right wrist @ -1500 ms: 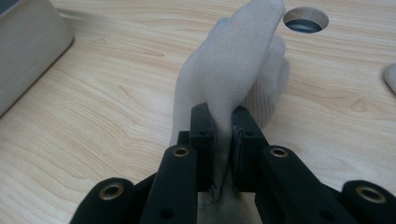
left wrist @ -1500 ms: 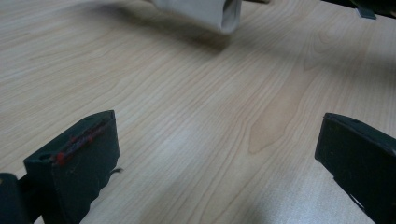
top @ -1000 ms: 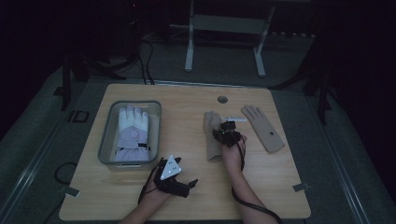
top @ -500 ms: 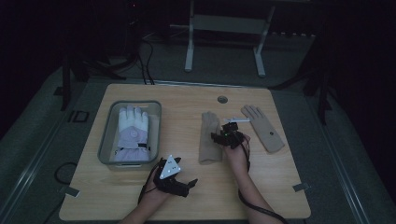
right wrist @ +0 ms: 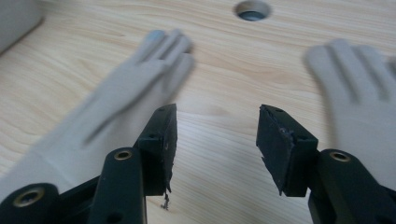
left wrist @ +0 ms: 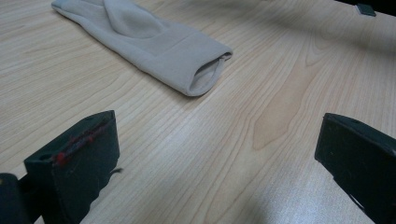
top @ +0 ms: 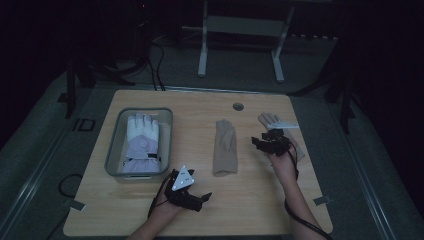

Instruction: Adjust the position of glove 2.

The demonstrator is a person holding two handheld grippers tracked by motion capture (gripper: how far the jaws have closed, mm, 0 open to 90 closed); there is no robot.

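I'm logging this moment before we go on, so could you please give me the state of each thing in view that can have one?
Left gripper: open, empty, near the table.
Right gripper: open, jaws just been opening, nothing between them.
Middle beige glove: flat on the table, free.
Right beige glove: flat, partly hidden by the hand.
Bin: holding a white-and-lilac glove.

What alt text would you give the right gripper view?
The right gripper hangs open and empty over the wooden table, between two beige gloves: one glove lies left of its jaws, the other glove right. Both are motion-blurred.
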